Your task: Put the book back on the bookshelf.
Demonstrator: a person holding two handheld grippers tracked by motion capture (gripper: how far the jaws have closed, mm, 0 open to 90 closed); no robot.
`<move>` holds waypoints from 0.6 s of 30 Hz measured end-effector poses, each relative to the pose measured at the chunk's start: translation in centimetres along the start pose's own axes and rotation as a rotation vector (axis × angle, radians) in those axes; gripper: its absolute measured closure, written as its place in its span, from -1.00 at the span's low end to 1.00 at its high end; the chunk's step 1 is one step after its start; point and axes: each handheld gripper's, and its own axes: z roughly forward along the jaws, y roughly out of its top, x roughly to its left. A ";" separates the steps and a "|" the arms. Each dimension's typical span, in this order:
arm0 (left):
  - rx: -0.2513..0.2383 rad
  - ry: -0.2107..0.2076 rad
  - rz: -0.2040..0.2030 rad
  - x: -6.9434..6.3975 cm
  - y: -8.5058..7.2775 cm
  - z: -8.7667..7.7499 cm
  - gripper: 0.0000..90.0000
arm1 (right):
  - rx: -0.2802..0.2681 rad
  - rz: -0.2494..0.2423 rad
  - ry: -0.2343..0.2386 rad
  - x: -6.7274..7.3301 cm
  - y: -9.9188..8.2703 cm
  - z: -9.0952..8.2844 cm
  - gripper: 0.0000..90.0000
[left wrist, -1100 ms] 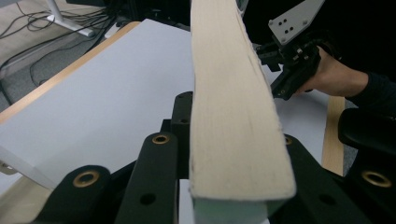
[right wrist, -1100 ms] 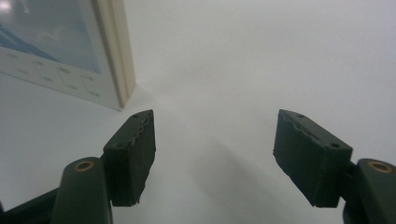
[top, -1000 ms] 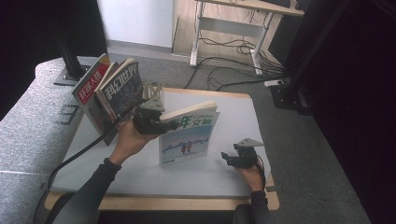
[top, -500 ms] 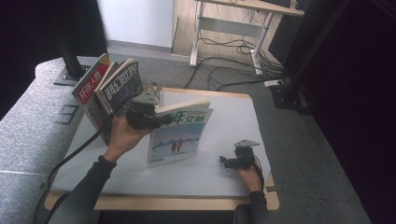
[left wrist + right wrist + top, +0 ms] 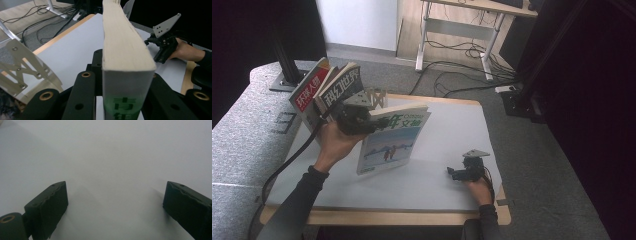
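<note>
A thick paperback [image 5: 392, 140] with a white and blue cover and green characters hangs tilted above the table, clear of the mat. My left gripper [image 5: 373, 123] is shut on its spine end, with the black jaws either side of the page block [image 5: 125, 57]. My right gripper [image 5: 456, 174] rests low over the white mat near the front right, and it also shows beyond the book as the right gripper [image 5: 162, 47] in a hand. Seen along its own jaws, the right gripper [image 5: 115, 202] stands wide apart; the jaws have just been opening, with nothing between them.
Two books [image 5: 327, 92] lean in a row at the back left, beside a perforated metal bookend [image 5: 374, 97]. The white mat [image 5: 452, 130] covers a wooden table. A grey padded surface lies to the left. Desk legs and cables [image 5: 452, 65] are on the floor behind.
My left hand has carried the book leftward and slightly up, toward the leaning books. The right hand has stayed in place near the front right.
</note>
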 end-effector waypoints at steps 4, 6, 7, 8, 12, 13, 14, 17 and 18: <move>-0.002 0.028 -0.013 0.4 -0.3 -1.0 0.65 | 0.000 0.000 0.000 0.0 0.0 0.0 -0.88; -0.004 0.042 -0.026 0.7 -0.4 -1.5 0.65 | 0.000 0.000 0.000 0.0 0.0 0.0 -0.88; -0.005 0.050 -0.030 0.9 -0.6 -1.8 0.65 | -0.001 0.000 0.000 0.0 0.0 0.0 -0.88; -0.008 0.056 -0.037 1.0 -0.7 -2.1 0.65 | -0.001 0.000 0.000 0.0 0.0 0.0 -0.88; -0.011 0.073 -0.054 1.5 -1.0 -3.1 0.65 | -0.001 0.000 0.000 0.0 0.0 0.0 -0.88; -0.013 0.078 -0.058 1.6 -1.1 -3.3 0.65 | -0.001 0.000 0.000 0.0 0.0 0.0 -0.88; -0.014 0.083 -0.060 1.7 -1.2 -3.6 0.65 | -0.001 0.000 0.000 0.0 0.0 0.0 -0.88; -0.020 0.096 -0.071 2.1 -1.2 -4.4 0.65 | -0.001 0.000 0.000 0.0 0.0 0.0 -0.88; -0.024 0.101 -0.075 2.2 -1.2 -4.6 0.65 | -0.001 0.000 0.000 0.0 0.0 0.0 -0.88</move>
